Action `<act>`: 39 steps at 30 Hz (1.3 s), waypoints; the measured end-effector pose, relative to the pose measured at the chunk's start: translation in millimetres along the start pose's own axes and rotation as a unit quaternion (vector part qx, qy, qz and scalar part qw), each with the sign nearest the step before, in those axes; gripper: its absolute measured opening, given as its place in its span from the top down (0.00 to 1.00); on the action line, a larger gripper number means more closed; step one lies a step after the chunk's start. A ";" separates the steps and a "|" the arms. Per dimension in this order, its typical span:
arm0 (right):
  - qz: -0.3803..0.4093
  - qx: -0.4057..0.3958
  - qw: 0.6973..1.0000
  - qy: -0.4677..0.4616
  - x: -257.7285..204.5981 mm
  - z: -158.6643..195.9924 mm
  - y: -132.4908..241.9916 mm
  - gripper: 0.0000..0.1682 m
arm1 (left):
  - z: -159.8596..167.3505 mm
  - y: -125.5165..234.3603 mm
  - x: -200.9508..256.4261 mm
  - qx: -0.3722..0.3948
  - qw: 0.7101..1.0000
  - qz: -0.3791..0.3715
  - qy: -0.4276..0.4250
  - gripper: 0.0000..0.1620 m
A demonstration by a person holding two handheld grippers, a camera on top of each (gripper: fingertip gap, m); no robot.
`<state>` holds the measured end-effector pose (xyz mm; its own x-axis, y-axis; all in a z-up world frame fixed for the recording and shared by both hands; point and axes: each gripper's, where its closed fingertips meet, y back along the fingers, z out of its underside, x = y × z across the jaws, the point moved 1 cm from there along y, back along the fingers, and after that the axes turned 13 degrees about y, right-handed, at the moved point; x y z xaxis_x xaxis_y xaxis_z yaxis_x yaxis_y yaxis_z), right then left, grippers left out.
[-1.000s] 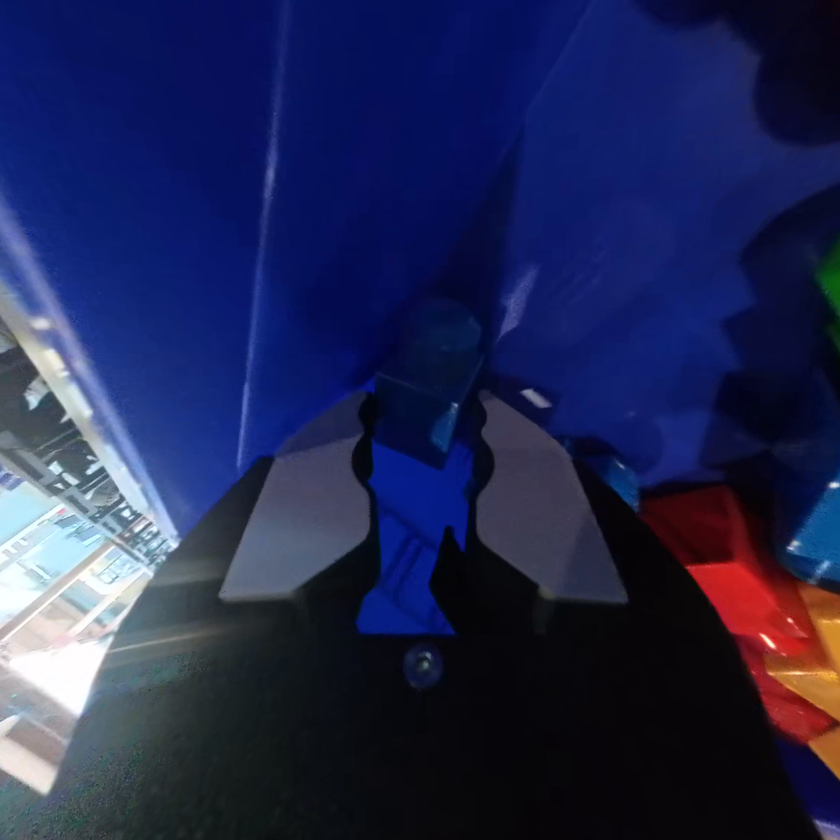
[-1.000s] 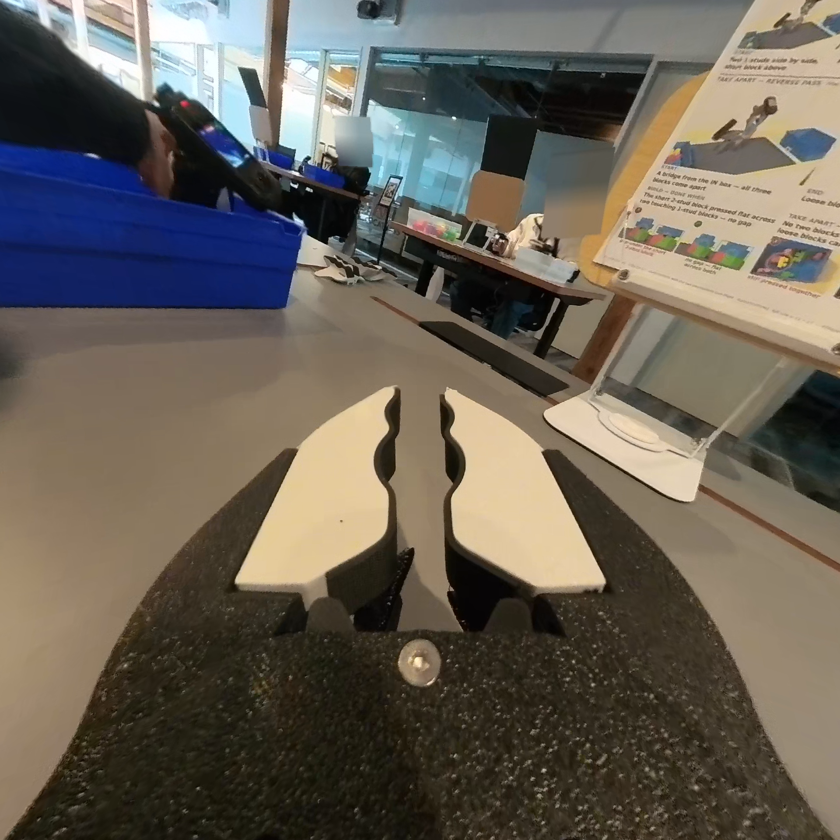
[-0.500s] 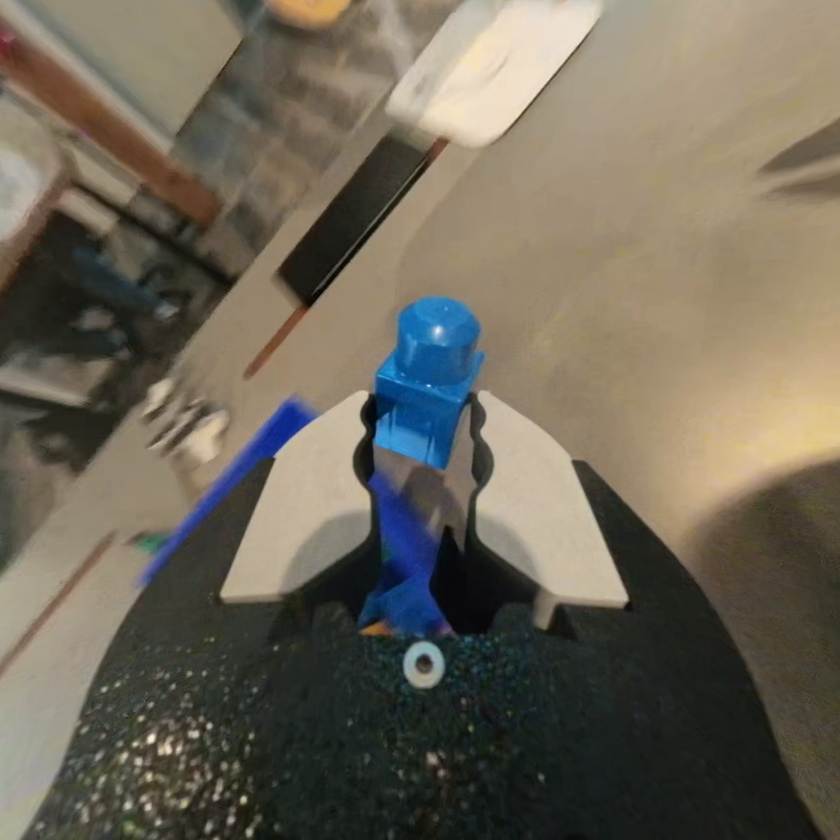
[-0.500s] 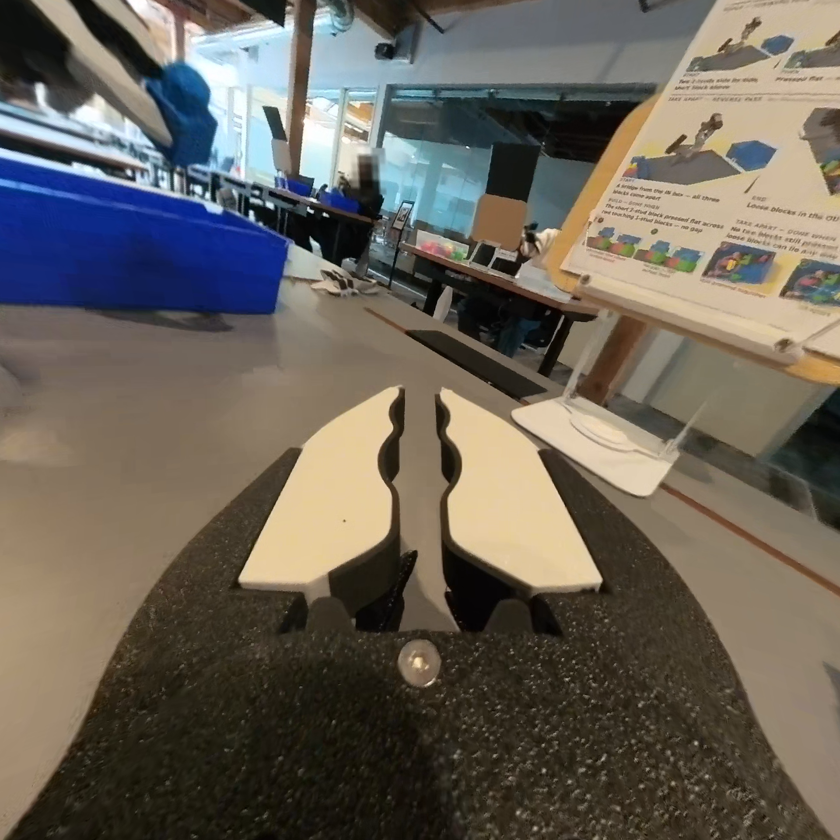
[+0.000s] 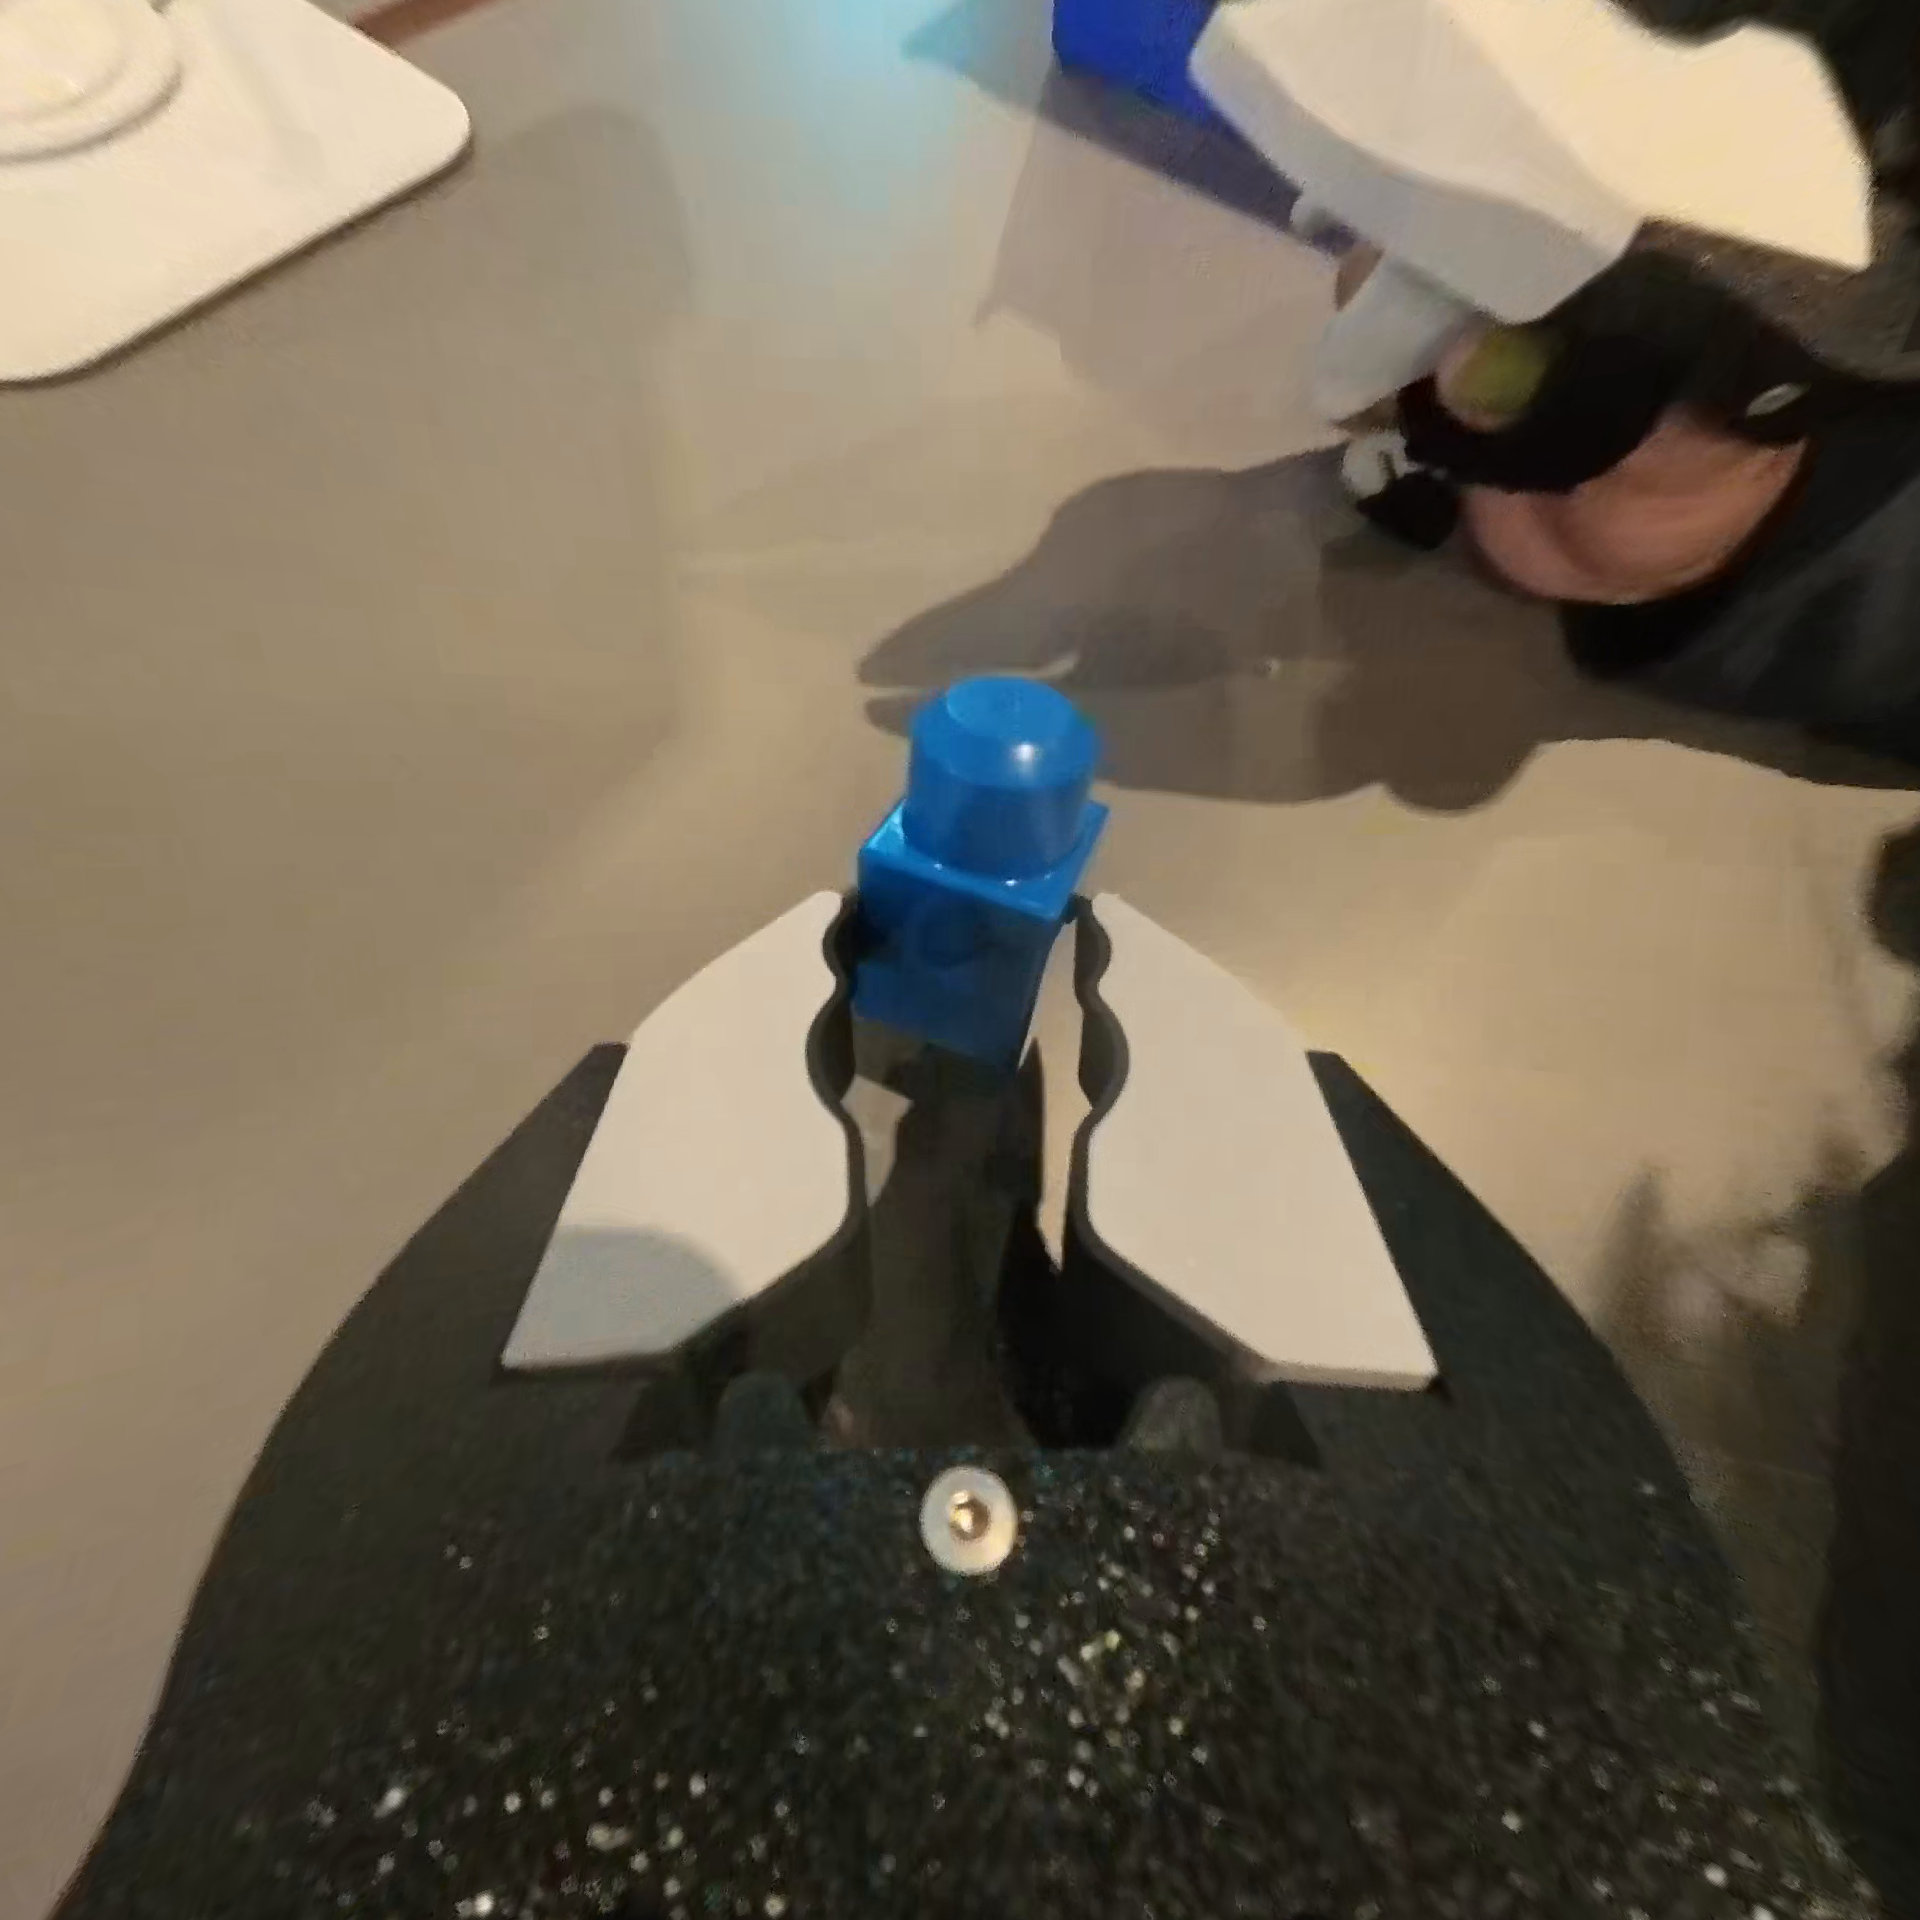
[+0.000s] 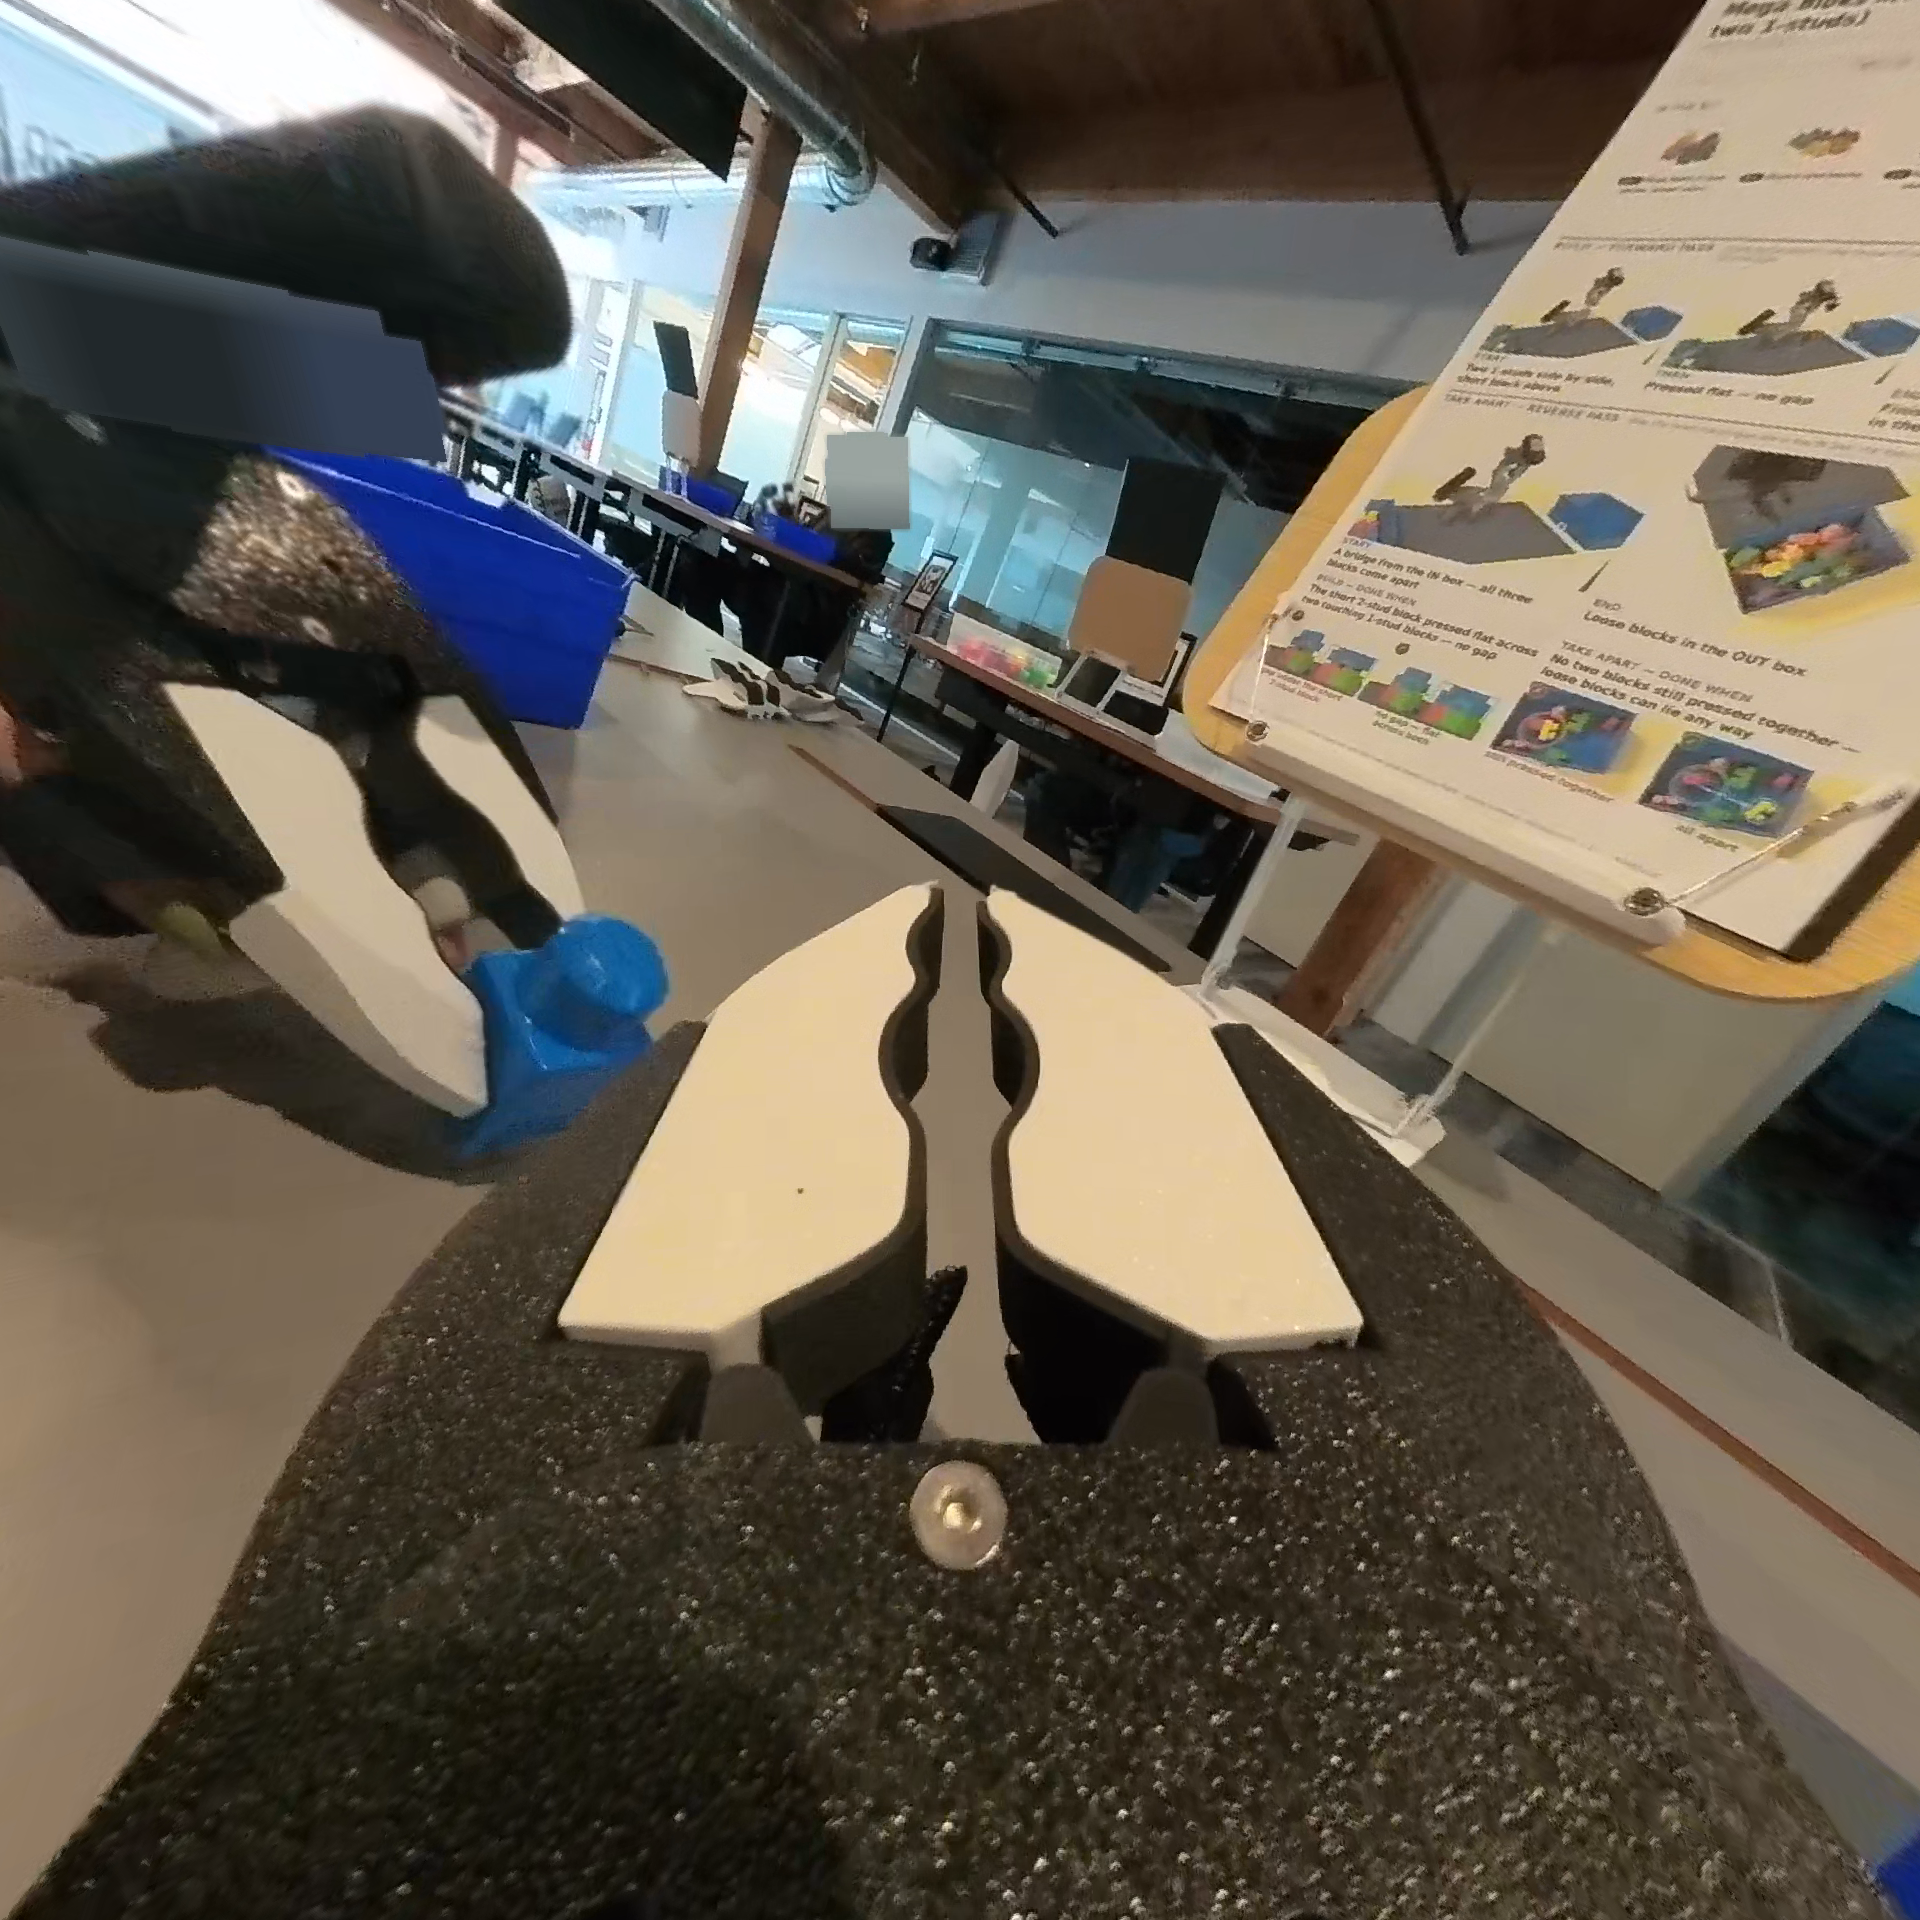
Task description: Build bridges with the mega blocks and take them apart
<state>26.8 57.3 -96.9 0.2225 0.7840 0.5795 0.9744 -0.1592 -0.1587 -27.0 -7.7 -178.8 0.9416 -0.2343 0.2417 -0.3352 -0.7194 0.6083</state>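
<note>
My left gripper (image 5: 961,914) is shut on a blue one-stud block (image 5: 971,883), stud pointing away, low over the grey table (image 5: 416,623). The right wrist view shows that left gripper (image 6: 499,997) at the left, holding the blue block (image 6: 566,1029) tilted, at or just above the tabletop. My right gripper (image 6: 961,899) is shut and empty, with only a thin slit between its fingers, just right of the block. It also shows blurred at the top right of the left wrist view (image 5: 1455,177), held by a gloved hand (image 5: 1621,499).
A blue bin (image 6: 499,582) stands at the back left of the table. An instruction board (image 6: 1610,468) on a clear stand rises at the right; its white base (image 5: 156,156) lies ahead left of the block. Other desks stand behind. My right fingertips sit around 12 centimetres from my left ones.
My left gripper has lifted the blue block out of the blue bin and brought it down to the table beside my right gripper. The right gripper stayed shut and shifted only slightly.
</note>
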 end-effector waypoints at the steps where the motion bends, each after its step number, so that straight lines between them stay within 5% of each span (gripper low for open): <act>1: -0.001 -0.002 1.000 0.004 -1.0 0.6 -0.4 0.96 | 1.8 -2.9 -1.0 -0.004 1.000 0.001 0.002 0.76; 14: 0.001 -0.011 1.000 0.011 -1.6 4.2 -2.2 0.97 | 23.7 0.4 -4.6 -0.021 0.999 0.048 0.006 0.76; 19: -0.005 -0.010 1.000 0.019 -4.4 3.4 -2.2 0.97 | 15.3 21.0 -1.1 0.016 0.998 0.058 0.014 0.59; 25: 0.013 -0.025 0.999 0.026 0.5 8.1 -3.1 0.97 | -21.6 117.5 -22.7 0.134 0.991 -0.007 0.028 0.44; 28: 0.015 -0.033 0.999 0.025 0.6 10.7 -4.7 0.97 | -32.9 196.0 -74.3 0.168 0.976 -0.141 0.008 0.53; 31: 0.014 -0.039 0.999 0.028 -0.5 12.5 -5.9 0.97 | -35.7 284.7 -158.2 0.178 0.925 -0.336 -0.010 0.72; 34: 0.016 -0.048 0.998 0.037 -1.3 14.9 -7.3 0.98 | -16.6 326.0 -237.2 0.062 0.901 -0.422 -0.074 0.73; 39: 0.018 -0.063 0.996 0.055 -3.1 18.9 -9.3 0.98 | 46.1 327.8 -331.9 -0.289 0.832 -0.393 -0.266 0.69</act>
<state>16.5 67.7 -112.3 0.2520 0.7076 0.6602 0.9608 -0.2647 -0.0830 -448.0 -195.8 -94.4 0.7065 -0.2061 -0.6771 0.5758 -0.3889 0.7192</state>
